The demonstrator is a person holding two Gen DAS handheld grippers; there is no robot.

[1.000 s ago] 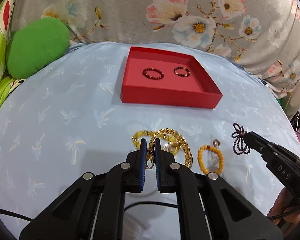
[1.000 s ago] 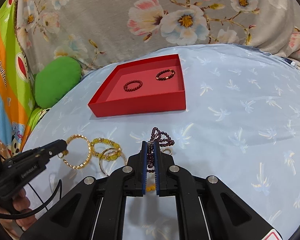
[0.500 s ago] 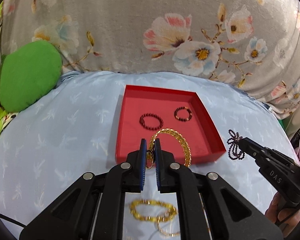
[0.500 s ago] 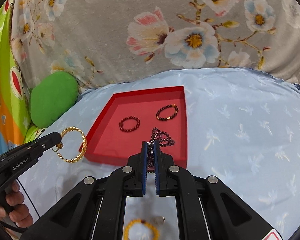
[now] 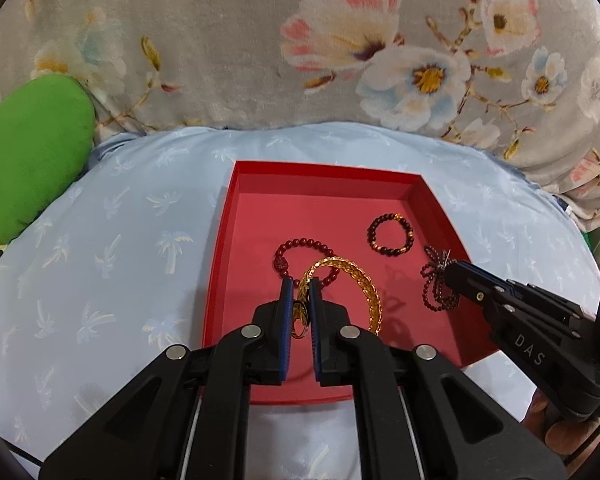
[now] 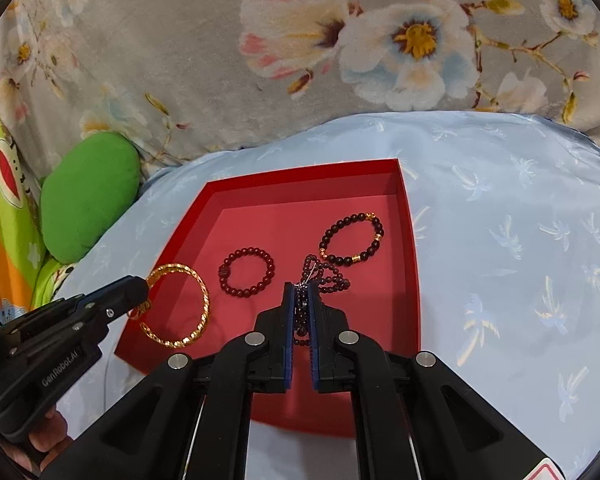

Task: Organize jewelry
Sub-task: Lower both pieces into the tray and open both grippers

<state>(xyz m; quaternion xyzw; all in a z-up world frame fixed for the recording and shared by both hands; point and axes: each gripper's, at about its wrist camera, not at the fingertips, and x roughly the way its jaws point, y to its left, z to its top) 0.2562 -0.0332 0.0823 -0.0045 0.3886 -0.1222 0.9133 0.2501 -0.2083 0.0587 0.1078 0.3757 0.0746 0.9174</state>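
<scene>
A red tray (image 5: 220, 240) (image 6: 412, 264) lies on the pale blue cloth. Inside it rest a red bead bracelet (image 5: 296, 245) (image 6: 246, 272) and a dark bead bracelet with gold accents (image 5: 390, 234) (image 6: 350, 238). My left gripper (image 5: 300, 286) (image 6: 138, 286) is shut on a gold braided bangle (image 5: 358, 284) (image 6: 180, 306), which hangs over the tray's near left part. My right gripper (image 6: 302, 290) (image 5: 450, 270) is shut on a looped dark purple bead strand (image 6: 326, 276) (image 5: 436, 286), held above the tray's middle right.
A green cushion (image 5: 24, 156) (image 6: 88, 196) sits at the far left against a grey floral fabric (image 5: 340, 60) that rises behind the blue cloth (image 5: 100, 280). A hand (image 5: 568, 436) grips the right tool's handle.
Both grippers have moved forward from the loose jewelry toward the tray, carrying the gold bangle and the purple strand. Both now hang over the tray's inside; the remaining pieces have dropped out of view.
</scene>
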